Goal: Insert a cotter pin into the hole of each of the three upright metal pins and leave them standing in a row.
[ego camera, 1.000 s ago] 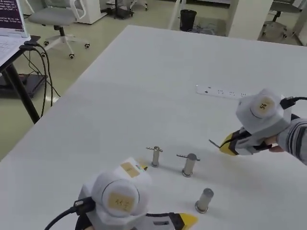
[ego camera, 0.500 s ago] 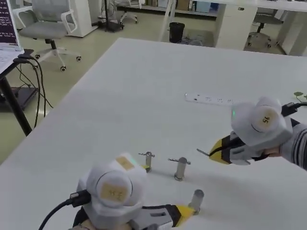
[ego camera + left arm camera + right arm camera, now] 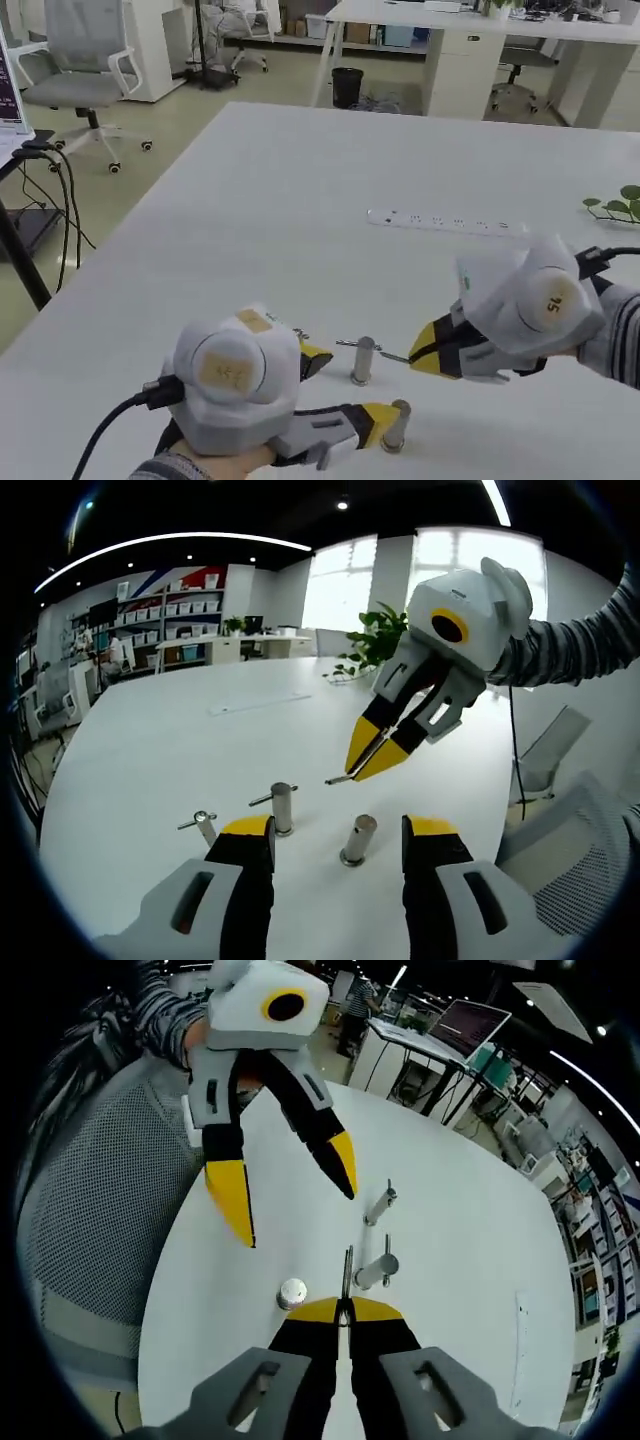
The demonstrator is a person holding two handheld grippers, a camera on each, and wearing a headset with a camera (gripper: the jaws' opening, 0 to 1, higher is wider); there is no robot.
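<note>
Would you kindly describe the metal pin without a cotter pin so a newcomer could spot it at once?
On the white table, three upright metal pins stand in a row. The one you want is the end pin just ahead of the left gripper's open jaws; unlike its two neighbours, nothing crosses its top.

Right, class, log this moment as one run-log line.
left gripper: open at bare metal pin | right gripper: shut on cotter pin | fitted: middle pin, end pin
</note>
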